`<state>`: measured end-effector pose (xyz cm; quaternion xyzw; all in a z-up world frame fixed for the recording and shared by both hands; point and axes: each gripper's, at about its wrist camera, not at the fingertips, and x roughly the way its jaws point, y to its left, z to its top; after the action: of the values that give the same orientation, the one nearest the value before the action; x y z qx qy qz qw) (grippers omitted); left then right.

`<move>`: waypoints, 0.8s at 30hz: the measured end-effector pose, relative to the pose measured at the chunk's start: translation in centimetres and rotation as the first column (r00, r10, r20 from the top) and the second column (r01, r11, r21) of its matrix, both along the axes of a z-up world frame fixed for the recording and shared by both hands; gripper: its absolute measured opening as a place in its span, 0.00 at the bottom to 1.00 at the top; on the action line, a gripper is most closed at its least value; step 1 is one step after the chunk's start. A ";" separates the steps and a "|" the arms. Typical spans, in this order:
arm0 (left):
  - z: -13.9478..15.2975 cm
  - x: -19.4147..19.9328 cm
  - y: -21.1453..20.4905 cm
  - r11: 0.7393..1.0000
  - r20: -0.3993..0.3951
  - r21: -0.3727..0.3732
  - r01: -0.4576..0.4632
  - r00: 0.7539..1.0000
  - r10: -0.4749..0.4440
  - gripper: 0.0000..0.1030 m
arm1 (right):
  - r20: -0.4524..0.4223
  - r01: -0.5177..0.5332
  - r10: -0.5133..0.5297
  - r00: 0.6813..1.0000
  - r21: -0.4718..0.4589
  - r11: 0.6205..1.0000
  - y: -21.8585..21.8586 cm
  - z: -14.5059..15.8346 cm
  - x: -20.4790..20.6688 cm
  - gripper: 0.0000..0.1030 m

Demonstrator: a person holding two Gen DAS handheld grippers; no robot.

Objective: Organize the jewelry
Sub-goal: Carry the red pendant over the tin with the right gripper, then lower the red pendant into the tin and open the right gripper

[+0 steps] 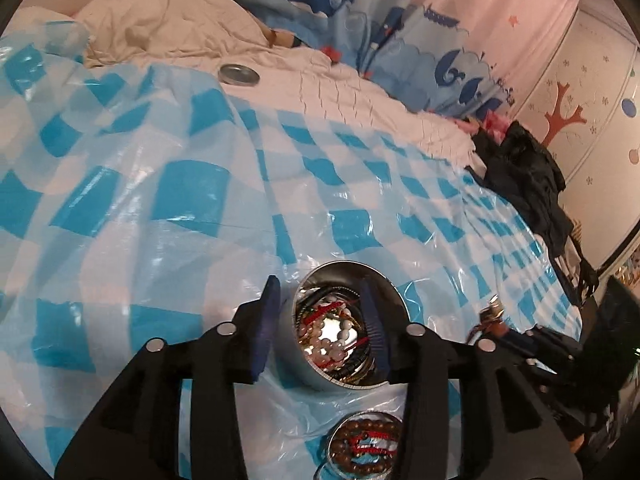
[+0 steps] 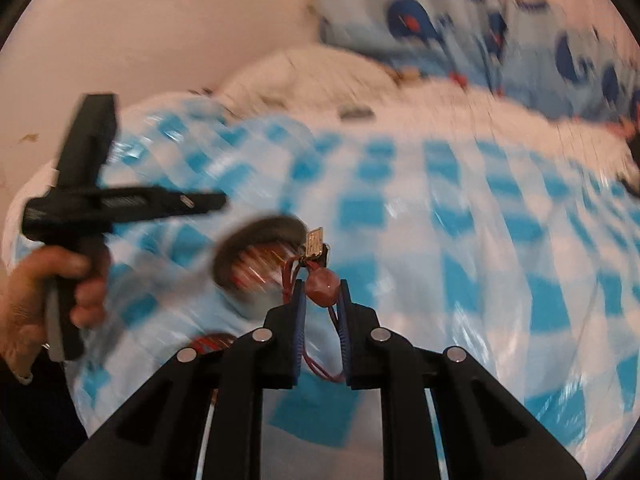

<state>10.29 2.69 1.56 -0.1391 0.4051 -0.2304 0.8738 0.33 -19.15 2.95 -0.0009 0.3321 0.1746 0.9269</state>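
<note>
A round metal tin full of beads, cords and bangles sits on the blue checked plastic sheet. My left gripper is shut on the tin's near wall, one finger outside and one inside. A second small tin with brown beads and red cord lies below it. My right gripper is shut on a dark red pendant on a red cord with a small gold tag, just right of the blurred tin. The left gripper and the hand holding it show at the left.
A loose metal lid lies far back on the white bedding. Whale-print pillows line the back. Dark clothes are piled at the bed's right edge. The right wrist view is motion-blurred.
</note>
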 end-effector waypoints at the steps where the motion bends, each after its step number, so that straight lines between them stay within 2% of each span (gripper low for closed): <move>1: 0.1 -0.2 0.6 1.000 0.000 -0.004 -0.012 1.000 0.012 0.42 | 0.017 -0.019 0.019 1.000 -0.004 1.000 1.1 0.6 0.1 0.16; 5: 0.5 -0.7 2.8 0.998 -0.012 -0.038 -0.055 0.998 0.055 0.46 | 0.037 -0.059 0.058 0.998 0.006 0.998 4.2 1.3 2.4 0.16; 7: 0.6 -1.1 3.2 0.997 -0.011 -0.037 -0.061 0.998 0.061 0.47 | 0.014 -0.080 0.080 0.997 -0.003 0.997 5.8 0.7 4.1 0.16; 8: 0.7 -1.3 3.3 0.997 -0.009 -0.035 -0.062 0.998 0.061 0.48 | -0.018 -0.079 0.078 0.997 -0.038 0.996 6.5 0.0 5.0 0.22; 9: 0.8 -1.6 3.5 0.998 -0.007 -0.033 -0.062 0.998 0.062 0.50 | -0.074 -0.079 0.073 0.995 -0.070 0.994 7.0 -1.1 5.9 0.33; 10: 0.8 -1.8 3.7 0.998 -0.007 -0.031 -0.062 0.998 0.062 0.51 | -0.110 -0.073 0.064 0.992 -0.075 0.995 6.9 -1.8 6.1 0.57; 12: 1.0 -2.2 3.8 0.998 -0.004 -0.015 -0.063 0.998 0.063 0.53 | -0.120 -0.040 0.032 0.992 -0.057 0.998 6.2 -2.0 5.5 0.59; 15: 1.2 -2.9 4.1 0.997 0.008 0.009 -0.071 0.997 0.071 0.57 | -0.102 0.000 -0.008 0.995 -0.080 0.997 4.7 -0.7 3.2 0.61; 17: 1.2 -3.4 3.9 0.997 0.011 0.028 -0.073 0.997 0.073 0.59 | -0.085 0.024 -0.031 0.996 -0.083 0.996 3.5 -0.1 1.5 0.70; 18: 1.1 -3.7 3.8 0.997 0.011 0.036 -0.071 0.997 0.071 0.60 | -0.080 0.039 -0.045 0.996 -0.077 0.996 2.8 0.0 0.9 0.71; 22: 0.3 -4.8 2.5 0.993 0.013 0.109 -0.047 0.999 0.046 0.61 | -0.121 0.123 -0.122 0.985 -0.004 0.992 0.7 -0.5 -0.1 0.74; 24: -0.1 -5.5 1.7 0.987 0.018 0.156 -0.035 0.999 0.033 0.63 | -0.144 0.130 -0.123 0.982 0.039 0.991 0.5 -0.6 -0.1 0.74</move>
<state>4.79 4.34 1.49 -0.0754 0.4125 -0.1841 0.8890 0.27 -18.66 2.36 0.0552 0.3921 0.1228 0.9100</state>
